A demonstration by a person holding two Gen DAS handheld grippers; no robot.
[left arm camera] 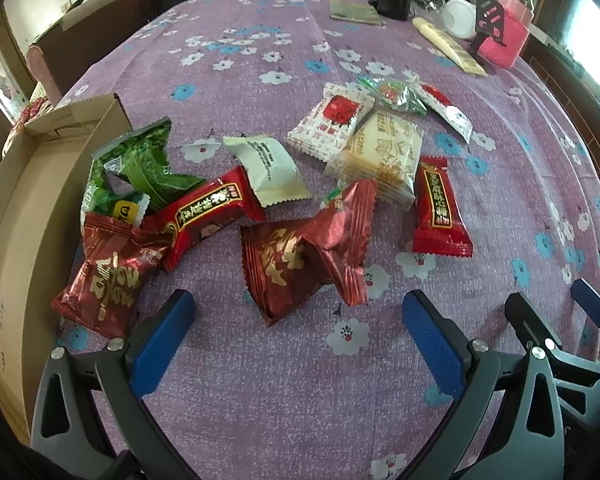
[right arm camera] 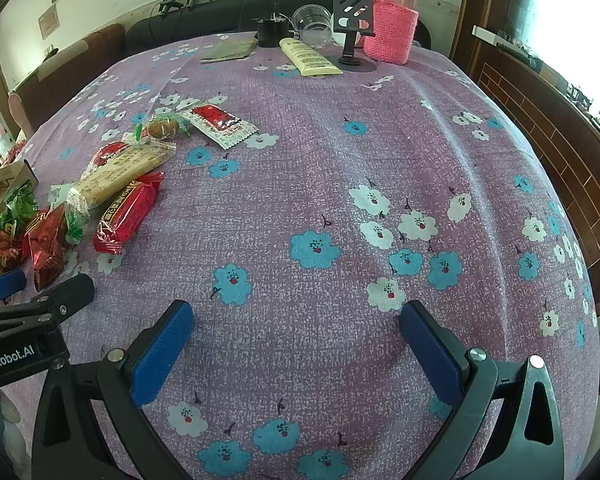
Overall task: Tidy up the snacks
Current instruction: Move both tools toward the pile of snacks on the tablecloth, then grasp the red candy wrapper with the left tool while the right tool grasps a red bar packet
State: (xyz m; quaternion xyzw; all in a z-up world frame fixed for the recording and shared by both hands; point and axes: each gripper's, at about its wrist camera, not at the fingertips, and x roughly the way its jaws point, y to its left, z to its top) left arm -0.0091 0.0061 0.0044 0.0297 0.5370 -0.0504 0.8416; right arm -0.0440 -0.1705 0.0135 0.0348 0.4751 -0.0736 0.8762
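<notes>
Jaws gape on both grippers; crinkled red snack packet [left arm camera: 304,264] lies untouched.

1. The cardboard box [left arm camera: 28,184] is cut off by the left wrist view's left edge
2. The green packet [left arm camera: 140,168] lies partly under a red packet [left arm camera: 204,216]
3. Packet print is too small to read

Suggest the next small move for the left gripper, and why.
Probably ease the left gripper forward and down onto the dark red snack packet just ahead. It is open and empty, that packet lies nearest between its fingers, and the cardboard box sits open at left. The right gripper is open over bare tablecloth.
</notes>
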